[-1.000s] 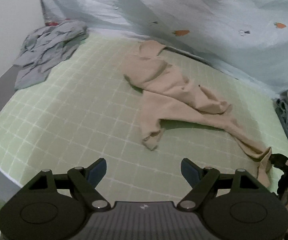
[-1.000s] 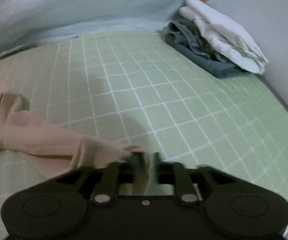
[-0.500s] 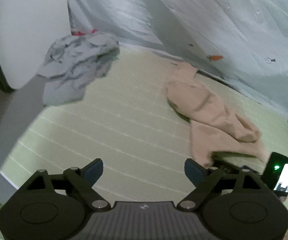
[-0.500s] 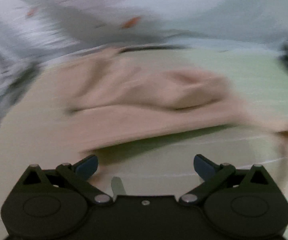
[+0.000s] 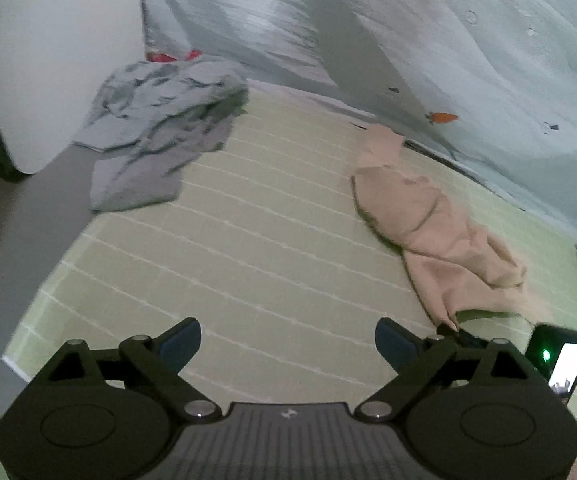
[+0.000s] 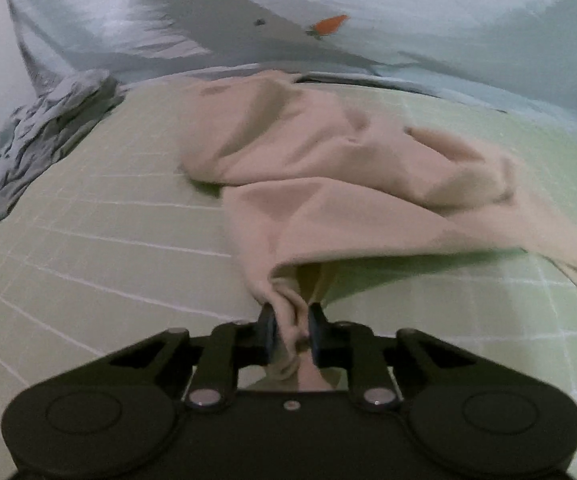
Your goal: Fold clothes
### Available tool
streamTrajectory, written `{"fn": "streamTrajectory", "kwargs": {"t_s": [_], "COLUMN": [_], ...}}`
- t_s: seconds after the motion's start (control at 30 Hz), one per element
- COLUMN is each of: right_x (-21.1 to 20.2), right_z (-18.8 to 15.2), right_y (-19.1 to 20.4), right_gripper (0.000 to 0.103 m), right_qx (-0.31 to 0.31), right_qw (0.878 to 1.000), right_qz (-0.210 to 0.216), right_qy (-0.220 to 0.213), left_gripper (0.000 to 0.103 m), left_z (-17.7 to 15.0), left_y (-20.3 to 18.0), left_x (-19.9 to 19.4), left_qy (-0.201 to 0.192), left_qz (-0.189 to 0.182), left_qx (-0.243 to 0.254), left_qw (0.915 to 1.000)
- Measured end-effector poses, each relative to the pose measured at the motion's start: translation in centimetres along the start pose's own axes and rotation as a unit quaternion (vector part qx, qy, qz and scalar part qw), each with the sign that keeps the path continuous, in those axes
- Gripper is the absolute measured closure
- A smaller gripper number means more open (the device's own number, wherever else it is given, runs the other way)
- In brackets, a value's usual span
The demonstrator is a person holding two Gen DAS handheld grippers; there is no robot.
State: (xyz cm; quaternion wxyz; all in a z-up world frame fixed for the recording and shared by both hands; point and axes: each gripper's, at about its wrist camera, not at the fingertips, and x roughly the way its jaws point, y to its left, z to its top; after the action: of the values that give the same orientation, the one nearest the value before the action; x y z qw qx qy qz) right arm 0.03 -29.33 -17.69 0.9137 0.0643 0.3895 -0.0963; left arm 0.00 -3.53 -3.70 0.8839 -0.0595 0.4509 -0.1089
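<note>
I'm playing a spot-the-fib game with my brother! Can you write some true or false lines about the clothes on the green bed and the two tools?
1. The right tool is closing on a bunch of the beige garment. True.
2. The left tool is holding the grey garment. False: its fingers stand wide apart with nothing between them, and the grey garment lies far off by the white board.
3. The beige garment is neatly folded into a square. False: it lies rumpled and stretched out.
4. The checked green sheet lies under both garments. True.
5. The pale cloth behind the bed has little orange carrots on it. True.
</note>
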Motion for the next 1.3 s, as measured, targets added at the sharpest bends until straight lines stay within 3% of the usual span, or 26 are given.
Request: {"fn": "streamTrajectory", "kwargs": {"t_s": [0.17,0.3,0.37,0.43,0.57,0.73,0.9,0.97,1.07,1.17,1.3], "right_x": [-3.1,-6.7,-8.0,-9.0,-10.2,-10.7,-10.0,-9.2,-7.6,-5.5,-1.8], "right_z": [-2.0,-4.3,-5.1,-5.6,-5.1,-3.0,-0.4,0.7,2.1,4.0,7.1], "right_y": [-6.4,-12.9,-15.3,-17.2,-19.5,-20.7,-22.7,-23.4,-24.5,-25.6,-26.8], "right_gripper": [0.087,0.087,0.087,0.082,0.062,0.048,0.044,0.044,0.044,0.044,0.043], "right_qx": [0.009,0.010,0.002,0.002,0.013,-0.012,-0.015,-0.015,-0.009,0.003,0.000], "right_qw": [0.999,0.996,0.995,0.994,0.996,0.998,0.999,0.999,0.999,0.999,1.000], "right_qz": [-0.038,-0.086,-0.089,-0.085,-0.070,-0.061,-0.047,-0.043,-0.040,-0.032,-0.022], "right_qy": [0.016,0.037,0.050,0.062,0.060,0.019,-0.008,-0.012,-0.010,-0.010,-0.008], "left_gripper": [0.010,0.010,0.010,0.011,0.012,0.026,0.063,0.074,0.072,0.061,0.061], "left_z": [-0.7,-1.4,-1.7,-1.9,-2.3,-2.2,-1.8,-1.7,-1.6,-1.4,-1.0], "left_y": [-4.4,-9.2,-11.7,-13.9,-17.9,-21.4,-24.0,-24.6,-25.5,-26.3,-26.7], "left_x": [1.6,2.8,3.4,4.0,4.7,6.6,8.4,9.3,11.0,13.3,15.2], "left_qy": [0.022,0.040,0.045,0.048,0.037,0.028,0.023,0.031,0.042,0.073,0.101], "left_qz": [-0.032,-0.057,-0.068,-0.076,-0.080,-0.072,-0.065,-0.072,-0.060,-0.049,-0.052], "left_qx": [0.012,0.041,0.062,0.082,0.124,0.160,0.180,0.181,0.185,0.194,0.197], "left_qw": [0.9992,0.9967,0.9947,0.9926,0.9884,0.9841,0.9812,0.9804,0.9799,0.9771,0.9738]}}
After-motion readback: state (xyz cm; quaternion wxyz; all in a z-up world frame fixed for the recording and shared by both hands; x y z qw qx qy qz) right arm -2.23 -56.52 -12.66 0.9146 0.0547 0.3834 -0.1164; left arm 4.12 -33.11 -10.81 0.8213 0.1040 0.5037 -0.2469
